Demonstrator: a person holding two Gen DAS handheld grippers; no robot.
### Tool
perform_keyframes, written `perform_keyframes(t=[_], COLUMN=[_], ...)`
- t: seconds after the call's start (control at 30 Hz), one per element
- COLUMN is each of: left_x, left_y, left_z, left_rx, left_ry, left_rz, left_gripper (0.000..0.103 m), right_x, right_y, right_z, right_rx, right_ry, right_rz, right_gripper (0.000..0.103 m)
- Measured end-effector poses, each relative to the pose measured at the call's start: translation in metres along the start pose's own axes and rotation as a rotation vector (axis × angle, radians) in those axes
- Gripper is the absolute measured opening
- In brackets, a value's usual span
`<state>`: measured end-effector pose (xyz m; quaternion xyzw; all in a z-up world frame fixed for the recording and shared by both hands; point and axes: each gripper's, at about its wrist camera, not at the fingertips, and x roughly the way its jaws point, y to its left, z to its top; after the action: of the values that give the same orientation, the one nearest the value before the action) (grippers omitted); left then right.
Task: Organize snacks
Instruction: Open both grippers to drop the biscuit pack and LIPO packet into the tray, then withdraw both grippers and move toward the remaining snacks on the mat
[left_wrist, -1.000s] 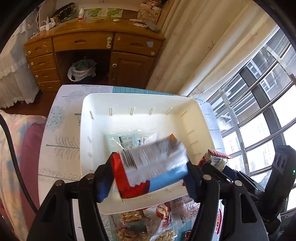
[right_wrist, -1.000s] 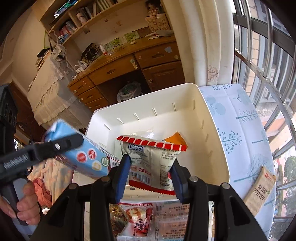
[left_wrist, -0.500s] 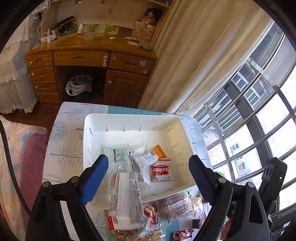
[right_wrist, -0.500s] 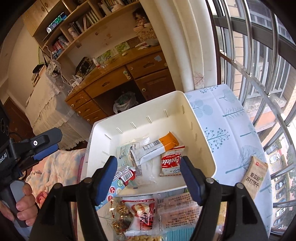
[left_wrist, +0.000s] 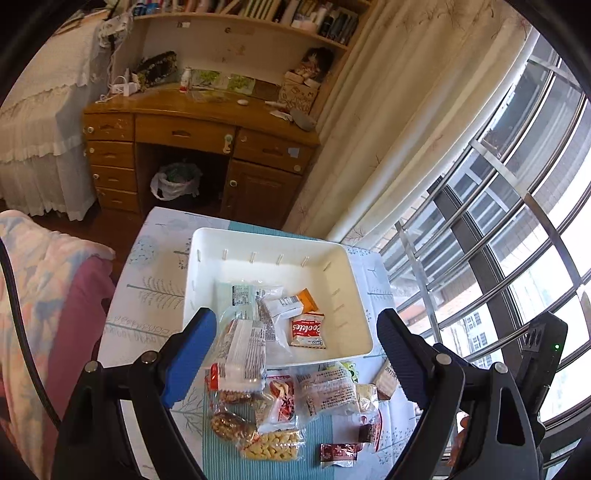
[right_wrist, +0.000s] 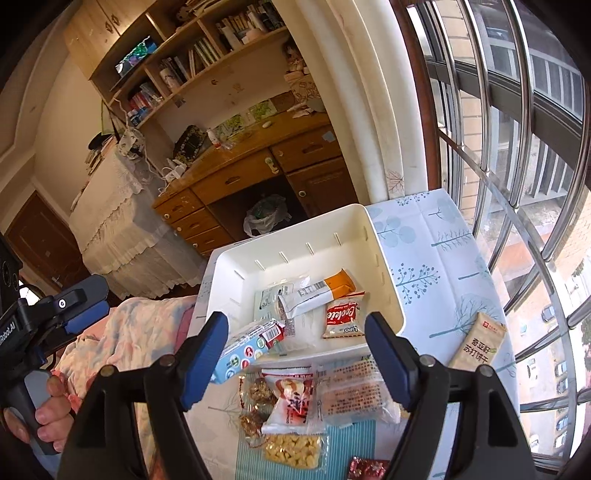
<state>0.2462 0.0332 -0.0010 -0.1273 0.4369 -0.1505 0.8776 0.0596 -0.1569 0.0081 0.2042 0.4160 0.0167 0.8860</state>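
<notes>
A white bin (left_wrist: 354, 266) (right_wrist: 384, 258) stands on the table. In it lie a red-and-white cookies packet (left_wrist: 308, 328) (right_wrist: 341, 314), a white bar with an orange end (left_wrist: 291, 301) (right_wrist: 317, 290) and a clear packet (left_wrist: 240, 295). A blue-and-red pack (left_wrist: 242, 354) (right_wrist: 247, 347) rests across the bin's near rim. My left gripper (left_wrist: 293, 332) hangs open above the bin, nothing between its fingers. My right gripper (right_wrist: 297, 325) is also above it, its jaws opening and gripping nothing. Several loose snacks lie before the bin, among them a yellow puff pack (left_wrist: 271, 445) (right_wrist: 293, 448).
A beige cracker packet (right_wrist: 476, 345) lies on the tree-patterned tablecloth (right_wrist: 424, 229) right of the bin. A bed with a floral blanket (left_wrist: 44, 280) is at the left, barred windows (left_wrist: 517, 221) at the right, a wooden desk (left_wrist: 199, 129) behind. A hand (right_wrist: 51, 413) holds the left gripper's handle.
Both grippers let go: the blue-and-red pack dropped onto the bin's near rim, the cookies packet into the bin. Both jaws widened and both grippers rose and drew back.
</notes>
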Motion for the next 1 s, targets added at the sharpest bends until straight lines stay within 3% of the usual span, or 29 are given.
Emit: perform_keyframes(t=[0.4,1.0], left_x=[-0.039,-0.037], left_y=[-0.015,-0.029], left_z=[-0.054,-0.151], left_rx=[-0.081,-0.154], left_ry=[-0.017,0.125], left_rz=[0.103,0.215], left_gripper=[0.088,0.088], right_x=[-0.034,-0.023], right_y=[-0.032,-0.095], right_z=[-0.029,-0.088], right_rx=[-0.025,0.117], right_ry=[0.051,0.252], right_rz=[0.066,0.126], right_gripper=[0.083,0.084])
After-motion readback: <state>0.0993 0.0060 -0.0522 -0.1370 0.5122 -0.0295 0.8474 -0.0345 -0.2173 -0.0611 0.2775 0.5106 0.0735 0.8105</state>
